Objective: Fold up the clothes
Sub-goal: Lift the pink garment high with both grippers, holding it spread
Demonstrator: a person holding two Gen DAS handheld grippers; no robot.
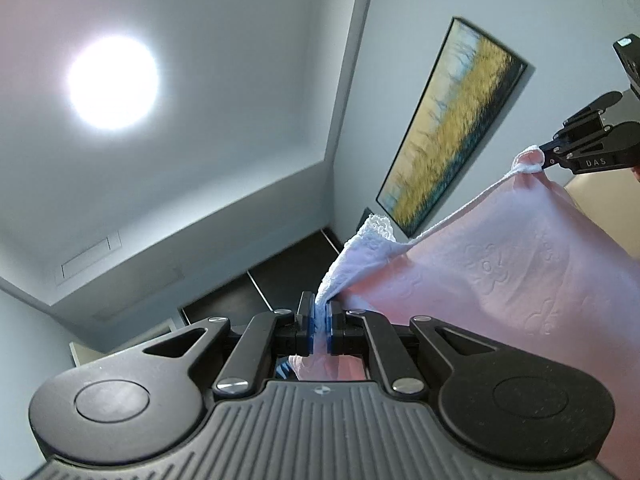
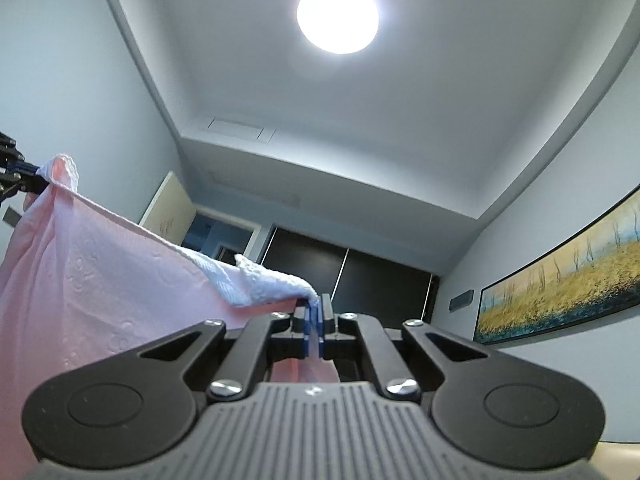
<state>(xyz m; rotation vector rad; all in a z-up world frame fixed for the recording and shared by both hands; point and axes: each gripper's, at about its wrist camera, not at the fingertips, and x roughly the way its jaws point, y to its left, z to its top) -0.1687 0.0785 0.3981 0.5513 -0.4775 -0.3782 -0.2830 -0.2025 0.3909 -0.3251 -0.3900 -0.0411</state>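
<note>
A pale pink garment (image 1: 520,264) with an embossed pattern and white lace trim hangs stretched in the air between both grippers. My left gripper (image 1: 319,312) is shut on one lace-trimmed corner, its blue pads pressed on the cloth. At the right edge of the left wrist view, my right gripper (image 1: 544,156) pinches the other corner. The right wrist view has the same pink garment (image 2: 100,276) spreading left from my right gripper (image 2: 316,312), which is shut on its white lace edge. My left gripper (image 2: 38,180) holds the far corner at that view's left edge. Both grippers point upward.
A round ceiling lamp (image 1: 112,82) glares overhead. A long framed landscape painting (image 1: 452,128) hangs on the wall, and dark wardrobe doors (image 2: 360,272) stand at the room's far end. A ceiling vent (image 2: 240,132) sits near the wall.
</note>
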